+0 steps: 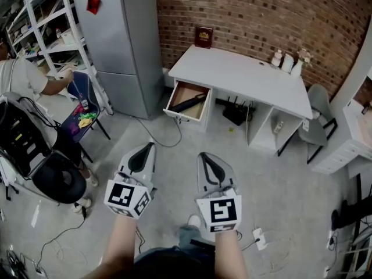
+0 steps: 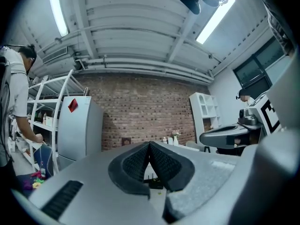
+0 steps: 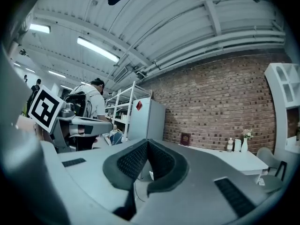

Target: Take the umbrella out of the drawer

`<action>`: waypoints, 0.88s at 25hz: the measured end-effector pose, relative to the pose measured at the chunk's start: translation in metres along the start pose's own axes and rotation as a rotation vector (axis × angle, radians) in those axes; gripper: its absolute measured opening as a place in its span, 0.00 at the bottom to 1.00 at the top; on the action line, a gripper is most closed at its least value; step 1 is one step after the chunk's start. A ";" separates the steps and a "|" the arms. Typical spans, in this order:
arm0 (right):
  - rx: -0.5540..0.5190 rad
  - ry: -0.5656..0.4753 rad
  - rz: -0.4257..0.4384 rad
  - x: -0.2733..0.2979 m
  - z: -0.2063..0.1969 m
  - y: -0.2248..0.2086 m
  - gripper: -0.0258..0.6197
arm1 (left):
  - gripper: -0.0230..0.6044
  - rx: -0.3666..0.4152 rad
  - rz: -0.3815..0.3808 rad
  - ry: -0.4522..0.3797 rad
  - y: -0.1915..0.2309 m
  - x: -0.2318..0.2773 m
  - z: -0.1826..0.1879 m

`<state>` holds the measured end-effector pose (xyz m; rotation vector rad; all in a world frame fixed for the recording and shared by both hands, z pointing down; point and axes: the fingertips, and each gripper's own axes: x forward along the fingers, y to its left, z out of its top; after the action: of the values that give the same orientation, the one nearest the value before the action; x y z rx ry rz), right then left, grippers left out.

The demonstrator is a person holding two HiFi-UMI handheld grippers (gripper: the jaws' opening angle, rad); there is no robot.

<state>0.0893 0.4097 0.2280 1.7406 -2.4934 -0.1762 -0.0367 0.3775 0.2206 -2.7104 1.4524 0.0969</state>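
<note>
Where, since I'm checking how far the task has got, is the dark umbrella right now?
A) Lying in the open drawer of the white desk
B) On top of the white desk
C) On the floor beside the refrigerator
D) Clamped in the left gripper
A: the umbrella lies inside the open drawer of the white desk, while the left gripper and right gripper are shut and empty, short of it.

Looking like a lab or workshop in an industrial unit, not a home. Showing a bare brick wall (image 1: 261,10) running behind a white desk (image 1: 244,74), a grey fridge (image 1: 122,45) and open metal shelving (image 1: 40,28). Trailing cables (image 1: 161,138) over a concrete floor (image 1: 273,179). Hanging strip lights (image 2: 56,8) under an exposed ribbed ceiling (image 2: 140,27). Sharing the room with a person (image 1: 23,77) reaching into the shelving.
</note>
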 end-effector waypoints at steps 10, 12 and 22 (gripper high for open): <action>0.025 0.029 0.053 0.103 -0.024 -0.085 0.03 | 0.03 0.002 0.046 0.035 0.024 0.125 -0.020; 0.027 0.038 0.059 0.116 -0.026 -0.093 0.03 | 0.03 -0.006 0.047 0.046 0.028 0.139 -0.025; 0.010 0.092 0.063 0.193 -0.058 -0.118 0.03 | 0.03 -0.048 0.049 0.100 0.077 0.201 -0.074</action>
<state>0.1405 0.1859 0.2698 1.6320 -2.4835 -0.0771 0.0124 0.1620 0.2748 -2.7551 1.5624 -0.0016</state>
